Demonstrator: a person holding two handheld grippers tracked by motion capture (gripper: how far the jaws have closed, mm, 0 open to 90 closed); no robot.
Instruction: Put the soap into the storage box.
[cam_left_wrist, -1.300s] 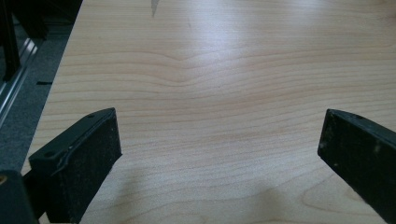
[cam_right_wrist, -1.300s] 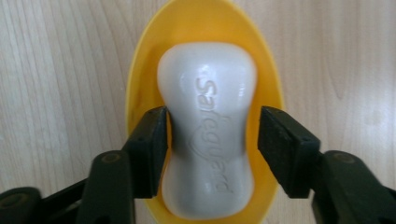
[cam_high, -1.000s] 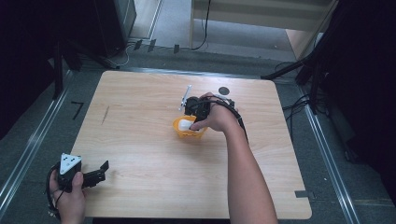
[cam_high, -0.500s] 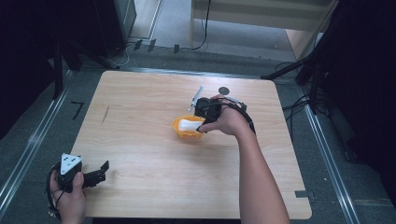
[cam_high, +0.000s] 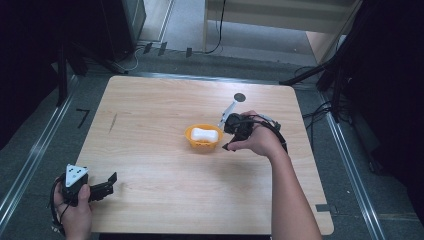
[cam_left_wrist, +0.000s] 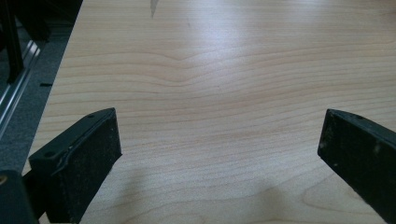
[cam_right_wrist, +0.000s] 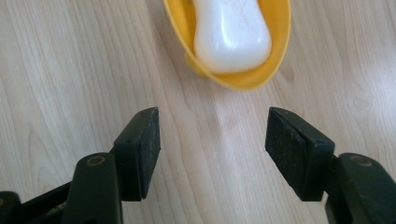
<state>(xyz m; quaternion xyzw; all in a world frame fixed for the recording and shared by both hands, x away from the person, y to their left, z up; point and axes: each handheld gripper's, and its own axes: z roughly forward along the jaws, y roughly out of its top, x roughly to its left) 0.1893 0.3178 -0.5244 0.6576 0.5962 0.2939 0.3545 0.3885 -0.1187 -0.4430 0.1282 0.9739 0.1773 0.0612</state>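
Observation:
A yellow dish (cam_high: 202, 138) (cam_right_wrist: 274, 46) sits near the middle of the wooden table (cam_high: 150, 115) with a white bar of soap (cam_high: 205, 134) (cam_right_wrist: 232, 33) lying in it. My right gripper (cam_high: 226, 138) (cam_right_wrist: 212, 148) is just right of the dish, open, its jaws apart with only bare wood between them. At the table's front left corner my left gripper (cam_high: 109, 184) (cam_left_wrist: 219, 154) rests open, wide apart over bare wood.
A small dark round disc (cam_high: 240, 97) lies on the table beyond the right hand. The table's left edge (cam_left_wrist: 56, 84) and a metal rail run close beside the left gripper. Dark stands and cables surround the table.
My right gripper has drawn back to the right, away from the dish, leaving the soap lying in it. The left gripper has stayed put.

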